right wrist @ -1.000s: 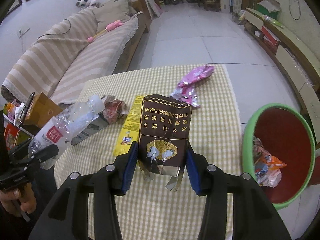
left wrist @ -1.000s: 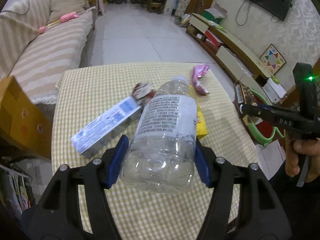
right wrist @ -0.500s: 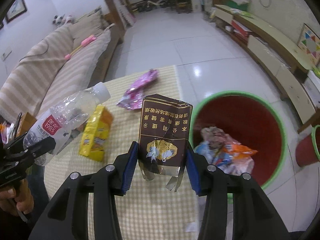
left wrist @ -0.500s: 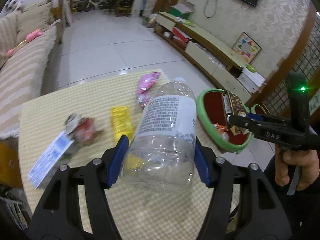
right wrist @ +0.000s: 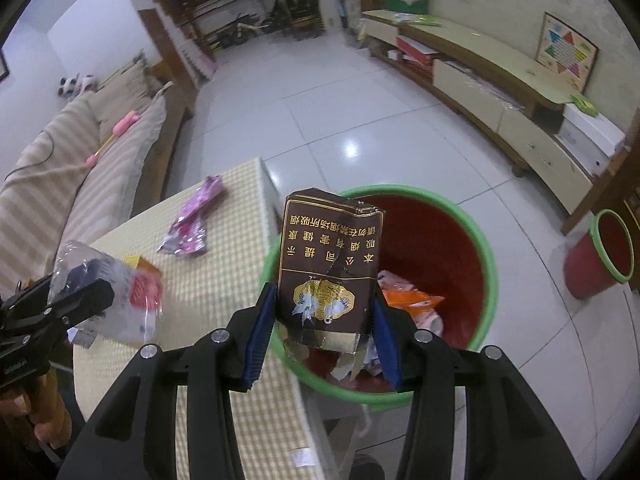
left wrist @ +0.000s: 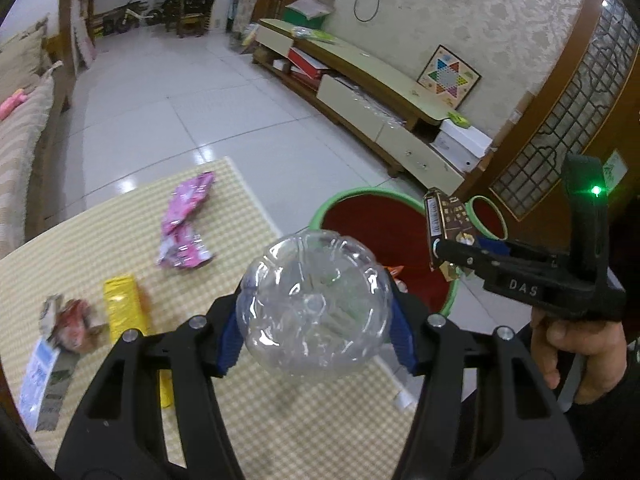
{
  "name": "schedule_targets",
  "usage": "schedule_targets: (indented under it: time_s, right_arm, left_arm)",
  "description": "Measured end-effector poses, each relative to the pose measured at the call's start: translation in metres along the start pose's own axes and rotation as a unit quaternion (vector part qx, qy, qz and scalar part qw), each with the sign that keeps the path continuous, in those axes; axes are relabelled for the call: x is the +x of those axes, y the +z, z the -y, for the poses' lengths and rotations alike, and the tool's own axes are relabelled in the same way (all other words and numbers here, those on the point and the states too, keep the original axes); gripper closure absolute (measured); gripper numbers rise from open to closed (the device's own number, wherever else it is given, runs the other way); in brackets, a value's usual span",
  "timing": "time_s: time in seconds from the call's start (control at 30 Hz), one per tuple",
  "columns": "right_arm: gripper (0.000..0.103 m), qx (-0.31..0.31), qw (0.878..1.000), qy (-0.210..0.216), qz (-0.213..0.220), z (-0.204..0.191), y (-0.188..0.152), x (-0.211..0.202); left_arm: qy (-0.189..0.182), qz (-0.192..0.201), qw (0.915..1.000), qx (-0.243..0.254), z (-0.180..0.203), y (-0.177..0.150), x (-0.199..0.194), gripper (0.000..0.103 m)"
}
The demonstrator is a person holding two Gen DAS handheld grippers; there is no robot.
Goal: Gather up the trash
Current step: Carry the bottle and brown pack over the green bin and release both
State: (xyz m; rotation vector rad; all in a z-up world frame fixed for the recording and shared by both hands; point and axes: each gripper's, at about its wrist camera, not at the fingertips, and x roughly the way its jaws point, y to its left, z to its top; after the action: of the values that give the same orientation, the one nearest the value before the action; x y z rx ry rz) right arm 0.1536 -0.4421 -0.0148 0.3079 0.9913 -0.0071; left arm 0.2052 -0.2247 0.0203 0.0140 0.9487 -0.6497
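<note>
Both grippers carried trash toward the bin.

The left gripper point(left wrist: 316, 334) had just narrowed its jaws, pinching a clear bottle point(left wrist: 314, 306) hanging nose-down; the right gripper point(right wrist: 324, 324) pinched a brown carton point(right wrist: 330, 270) directly above the red bin point(right wrist: 432, 248). The slick, round bottle could have slipped out short of the bin, onto the desk point(left wrist: 100, 248) beneath the jaws.

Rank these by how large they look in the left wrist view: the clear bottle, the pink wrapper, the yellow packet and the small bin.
1. Clear bottle, largest, though nearness to the camera inflates it.
2. Pink wrapper.
3. Yellow packet and small bin: they look alike, and the bin is far off and partly hidden, so unranked.
</note>
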Motion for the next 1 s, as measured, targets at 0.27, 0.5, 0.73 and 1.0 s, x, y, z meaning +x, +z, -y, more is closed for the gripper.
schedule_targets:
  time_s: [0.27, 0.5, 0.73, 1.0]
  right_arm:
    - [0.059, 0.021, 1.000, -0.013, 0.007, 0.021, 0.004, -0.002]
    - [0.058, 0.037, 0.999, -0.024, 0.012, 0.033, 0.004, -0.001]
    - [0.054, 0.044, 0.999, -0.026, -0.005, 0.040, 0.006, 0.011]
    - [0.021, 0.038, 0.999, -0.029, -0.003, 0.034, 0.006, 0.015]
  left_arm:
    - [-0.019, 0.001, 0.9998, 0.009, 0.031, 0.026, 0.023, 0.046]
    - [-0.027, -0.004, 0.9996, 0.006, 0.050, 0.047, 0.047, 0.046]
    - [-0.026, -0.034, 0.9991, 0.006, 0.064, 0.052, 0.074, 0.017]
    - [-0.018, -0.029, 0.9992, -0.022, 0.045, 0.045, 0.065, 0.006]
